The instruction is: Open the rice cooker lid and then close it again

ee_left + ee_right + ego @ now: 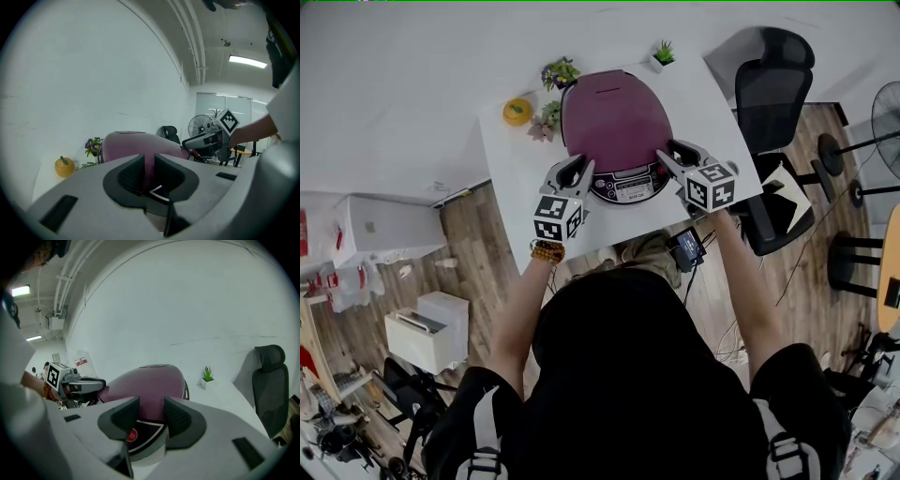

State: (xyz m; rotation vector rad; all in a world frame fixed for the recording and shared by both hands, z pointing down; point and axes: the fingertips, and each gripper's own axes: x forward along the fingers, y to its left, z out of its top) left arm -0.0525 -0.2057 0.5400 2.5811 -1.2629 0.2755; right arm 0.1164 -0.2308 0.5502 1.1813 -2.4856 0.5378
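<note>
Both arms extend forward from the shoulders. The left forearm [523,300] and the right forearm [750,281] are bare and converge slightly, and each hand carries one gripper with its marker cube uppermost. The left gripper [578,167] points forward and slightly downward, angled inward toward the right; its jaws stand apart with a narrow gap between the pads. The right gripper [672,150] points forward and more steeply downward, angled inward toward the left; its jaws stand apart with a wider gap between the pads.
</note>
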